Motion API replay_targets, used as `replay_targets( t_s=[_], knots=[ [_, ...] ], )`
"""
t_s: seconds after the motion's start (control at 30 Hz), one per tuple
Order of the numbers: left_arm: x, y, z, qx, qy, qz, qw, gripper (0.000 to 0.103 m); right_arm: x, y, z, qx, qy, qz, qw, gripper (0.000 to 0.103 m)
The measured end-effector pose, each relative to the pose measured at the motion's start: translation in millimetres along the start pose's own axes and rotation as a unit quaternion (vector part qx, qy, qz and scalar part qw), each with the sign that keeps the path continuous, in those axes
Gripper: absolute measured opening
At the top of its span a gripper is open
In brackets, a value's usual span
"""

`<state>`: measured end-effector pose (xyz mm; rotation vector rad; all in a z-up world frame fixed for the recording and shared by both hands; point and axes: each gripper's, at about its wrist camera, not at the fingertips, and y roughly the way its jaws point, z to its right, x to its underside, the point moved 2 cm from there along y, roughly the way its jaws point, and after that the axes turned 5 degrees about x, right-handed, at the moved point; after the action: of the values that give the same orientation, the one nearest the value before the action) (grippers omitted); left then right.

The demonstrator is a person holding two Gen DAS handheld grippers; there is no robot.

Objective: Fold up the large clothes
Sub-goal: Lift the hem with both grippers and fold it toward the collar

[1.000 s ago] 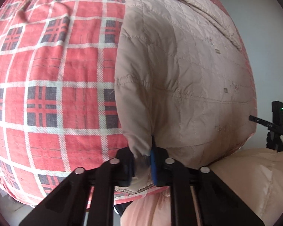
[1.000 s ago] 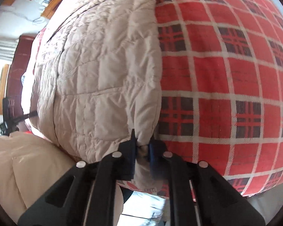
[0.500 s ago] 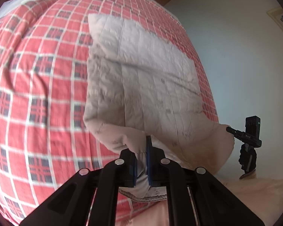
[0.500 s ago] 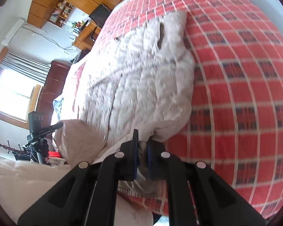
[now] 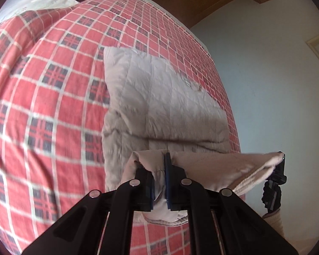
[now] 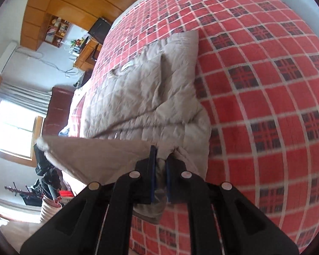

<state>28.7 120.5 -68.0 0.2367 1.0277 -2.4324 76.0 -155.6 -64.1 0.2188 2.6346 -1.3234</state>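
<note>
A beige quilted coat (image 5: 159, 106) (image 6: 142, 97) lies on a bed covered with a red plaid blanket (image 5: 42, 106) (image 6: 265, 106). My left gripper (image 5: 159, 180) is shut on the coat's near hem corner, lifted above the bed. My right gripper (image 6: 161, 174) is shut on the other near corner. The hem stretches taut between the two grippers, raised over the rest of the coat. In the left wrist view the right gripper (image 5: 278, 170) shows at the far end of the hem. In the right wrist view the other gripper (image 6: 42, 161) shows at the left.
A pale wall (image 5: 276, 74) runs along the bed's far side in the left wrist view. In the right wrist view there are a window with curtains (image 6: 12, 123), a wooden cabinet and desk (image 6: 78, 42) and a dark red headboard (image 6: 59, 104).
Both grippers have risen and pulled back, lifting the coat's near hem off the bed. The coat looks smaller and farther away than before, and more of the room shows.
</note>
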Motion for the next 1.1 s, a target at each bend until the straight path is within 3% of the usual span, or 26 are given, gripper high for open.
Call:
replay_targets(
  t_s=[0.33, 0.6, 0.9, 1.0, 1.03, 1.07, 1.1],
  knots=[
    [-40.8, 45.6, -39.9, -0.016, -0.044, -0.015, 0.9988, 0.008, -46.5, 40.8, 16.0, -0.006, 0.03, -0.016, 0.999, 0.007],
    [-54.9, 62.6, -58.4, -0.001, -0.076, -0.026, 0.9968, 0.011, -64.9, 57.7, 21.6, -0.007, 0.047, -0.031, 0.998, 0.01],
    [-57.5, 34.8, -59.1, 0.061, -0.107, -0.026, 0.992, 0.016, -62.3, 41.1, 37.0, -0.042, 0.081, -0.041, 0.995, 0.015],
    [-58.2, 18.1, -60.8, 0.097, -0.122, -0.015, 0.9877, 0.021, -58.7, 30.8, 41.3, -0.062, 0.089, -0.038, 0.993, 0.026],
    [-58.9, 15.2, -62.5, 0.106, -0.129, -0.012, 0.9859, 0.023, -60.2, 28.9, 41.4, -0.063, 0.09, -0.036, 0.993, 0.036],
    [-59.3, 10.7, -64.5, 0.109, -0.138, -0.006, 0.9844, 0.029, -60.0, 24.0, 42.6, -0.061, 0.091, -0.027, 0.994, 0.058],
    [-60.6, 4.2, -66.4, 0.101, -0.139, 0.006, 0.9851, 0.038, -61.2, 17.7, 44.3, -0.047, 0.09, -0.011, 0.995, 0.07]
  ],
)
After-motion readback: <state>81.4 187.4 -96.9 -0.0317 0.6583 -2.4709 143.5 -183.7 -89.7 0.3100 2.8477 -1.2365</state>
